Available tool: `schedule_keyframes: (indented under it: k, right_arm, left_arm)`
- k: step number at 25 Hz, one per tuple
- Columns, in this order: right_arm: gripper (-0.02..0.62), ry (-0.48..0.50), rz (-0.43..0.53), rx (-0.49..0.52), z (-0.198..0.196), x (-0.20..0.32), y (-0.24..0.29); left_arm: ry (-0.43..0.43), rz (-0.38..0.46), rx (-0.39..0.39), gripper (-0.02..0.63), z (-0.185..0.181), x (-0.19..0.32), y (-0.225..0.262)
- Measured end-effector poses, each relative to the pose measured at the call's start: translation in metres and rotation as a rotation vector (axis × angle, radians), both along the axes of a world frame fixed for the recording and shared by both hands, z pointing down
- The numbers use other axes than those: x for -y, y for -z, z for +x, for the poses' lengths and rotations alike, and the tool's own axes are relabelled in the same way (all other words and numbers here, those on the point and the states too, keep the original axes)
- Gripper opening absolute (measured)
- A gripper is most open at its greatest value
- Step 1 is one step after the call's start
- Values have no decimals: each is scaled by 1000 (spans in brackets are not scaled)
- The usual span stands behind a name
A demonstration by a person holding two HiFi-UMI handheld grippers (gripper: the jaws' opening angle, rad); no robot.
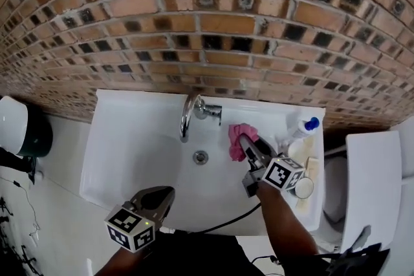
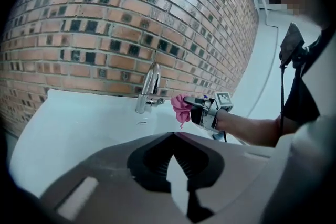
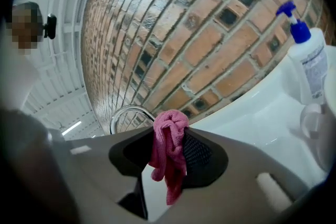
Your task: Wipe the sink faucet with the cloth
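As the right gripper pinches the cloth, it overhangs the sink.

Left of the faucet the sink is bare and passable up to the brick wall close behind the spout, while to its right the right gripper, clamped on the cloth, and the pump bottle on the rim narrow access.
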State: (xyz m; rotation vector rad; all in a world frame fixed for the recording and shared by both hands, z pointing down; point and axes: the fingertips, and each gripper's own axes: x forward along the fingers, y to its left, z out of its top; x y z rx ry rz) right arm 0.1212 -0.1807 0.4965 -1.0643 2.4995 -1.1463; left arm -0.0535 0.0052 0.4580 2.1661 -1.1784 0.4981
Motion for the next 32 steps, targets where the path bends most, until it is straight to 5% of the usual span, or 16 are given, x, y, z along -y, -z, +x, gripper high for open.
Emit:
schedule_keyframes:
  k: [5,13,32]
  right_arm:
    - [152,0,-75,53,-7,40,-32]
    - [152,-16,-146,97,-29,89,-57]
    - [150,71,-101,25,-60,107,-65]
  left_arm:
    - [96,-23,15,5,-11,21,-6]
    - [119,-71,27,5,2,44,-20]
    - [138,-162,2,5,20,55,-50]
